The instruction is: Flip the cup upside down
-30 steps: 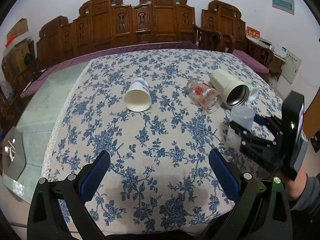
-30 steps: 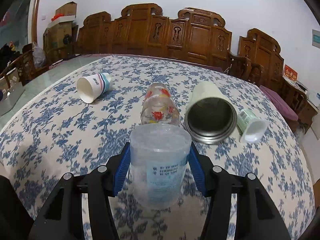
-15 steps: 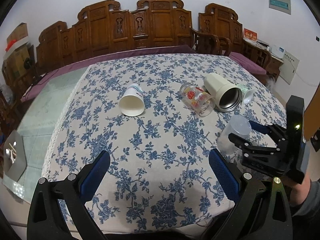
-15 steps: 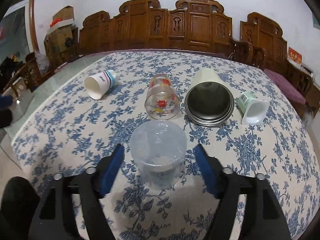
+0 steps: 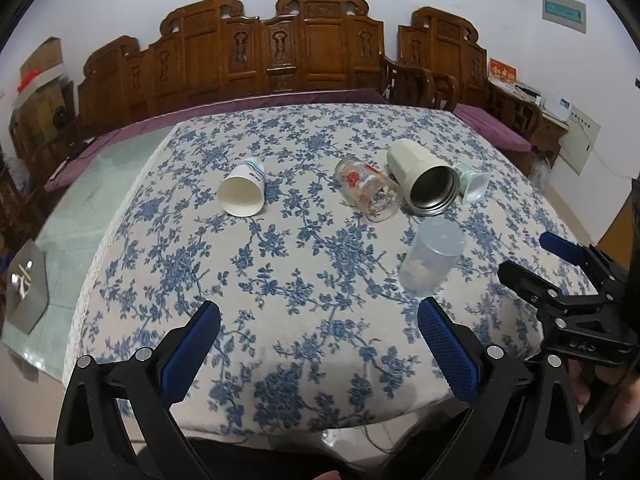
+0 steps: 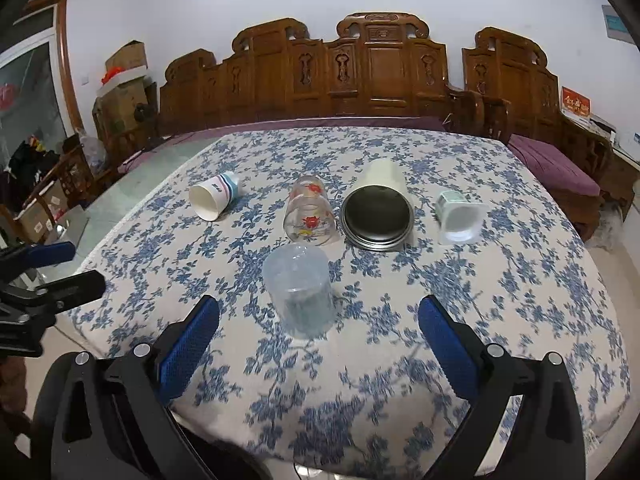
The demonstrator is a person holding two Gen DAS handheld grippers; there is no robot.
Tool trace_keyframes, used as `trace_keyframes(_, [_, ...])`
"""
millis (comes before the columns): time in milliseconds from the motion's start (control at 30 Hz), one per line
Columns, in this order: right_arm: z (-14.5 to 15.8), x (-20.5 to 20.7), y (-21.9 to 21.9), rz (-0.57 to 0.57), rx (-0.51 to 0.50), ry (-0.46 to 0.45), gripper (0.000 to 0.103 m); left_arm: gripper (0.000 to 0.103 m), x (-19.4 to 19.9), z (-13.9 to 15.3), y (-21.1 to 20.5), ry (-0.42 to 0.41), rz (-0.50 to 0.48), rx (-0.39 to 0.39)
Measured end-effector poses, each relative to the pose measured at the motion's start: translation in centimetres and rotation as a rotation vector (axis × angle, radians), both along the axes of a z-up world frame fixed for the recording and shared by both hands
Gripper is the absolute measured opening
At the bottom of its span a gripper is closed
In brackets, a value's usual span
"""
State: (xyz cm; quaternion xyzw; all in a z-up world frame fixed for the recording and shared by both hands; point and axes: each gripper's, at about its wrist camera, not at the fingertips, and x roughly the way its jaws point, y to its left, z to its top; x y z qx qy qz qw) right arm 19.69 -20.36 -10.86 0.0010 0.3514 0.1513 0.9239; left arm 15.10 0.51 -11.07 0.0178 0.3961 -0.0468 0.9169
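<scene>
A translucent plastic cup (image 6: 300,290) stands upside down on the floral tablecloth (image 6: 500,300), free of both grippers; it also shows in the left wrist view (image 5: 432,262). My right gripper (image 6: 318,346) is open and empty, pulled back toward the near edge with the cup ahead between its fingers. My left gripper (image 5: 320,352) is open and empty over the near table edge. The right gripper also shows at the right of the left wrist view (image 5: 536,260).
Lying on their sides behind the plastic cup are a white paper cup (image 6: 214,200), a printed glass (image 6: 308,214), a cream steel tumbler (image 6: 378,210) and a small green-and-white pot (image 6: 458,216). Carved wooden benches (image 6: 360,80) line the far side.
The right gripper opened and let go of the plastic cup, which now stands upside down, then drew back toward the near edge. The left gripper also drew back a little.
</scene>
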Motion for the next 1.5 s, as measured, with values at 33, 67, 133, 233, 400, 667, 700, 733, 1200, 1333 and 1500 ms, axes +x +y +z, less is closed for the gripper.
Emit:
trace_keyframes(33, [0.3,-0.5,-0.4,-0.005,0.003,-0.003,0.100,0.095,-0.2,0.1,-0.2,-0.004,0.000,0.000])
trace_keyframes(67, [0.6,-1.0,-0.7,-0.010,0.011,-0.005,0.100,0.095,-0.6,0.2,-0.5,-0.008,0.000,0.003])
trace_keyframes(133, [1.2,-1.8,-1.3,-0.017,0.024,-0.009,0.100,0.095,-1.4,0.5,-1.2,-0.020,-0.002,0.009])
trace_keyframes(233, [2.3,-3.2,-2.0,-0.027,0.026,-0.032,0.100,0.095,-2.6,1.3,-1.8,-0.039,0.000,0.002])
trace_keyframes(400, [4.2,-5.2,-3.0,-0.040,0.055,-0.068,0.100,0.095,-4.7,3.2,-2.5,-0.087,0.009,0.000])
trace_keyframes(667, [9.6,-9.5,-3.6,-0.054,0.096,-0.216,0.100,0.095,-8.2,7.3,-2.7,-0.220,0.040,0.003])
trace_keyframes(700, [10.1,-9.8,-3.6,-0.055,0.096,-0.229,0.100,0.095,-8.7,7.9,-2.7,-0.238,0.045,0.003])
trace_keyframes(733, [10.9,-10.4,-3.6,-0.053,0.097,-0.248,0.100,0.095,-9.1,8.3,-2.7,-0.254,0.048,0.001])
trace_keyframes(1200, [13.0,-12.3,-3.6,-0.056,0.093,-0.296,0.100,0.095,-12.2,11.1,-2.5,-0.350,0.071,-0.018])
trace_keyframes(1333, [13.0,-12.4,-3.6,-0.057,0.093,-0.297,0.100,0.095,-12.3,11.1,-2.5,-0.353,0.075,-0.011])
trace_keyframes(1500, [13.0,-12.5,-3.5,-0.059,0.089,-0.298,0.100,0.095,-12.3,11.1,-2.5,-0.352,0.074,-0.013])
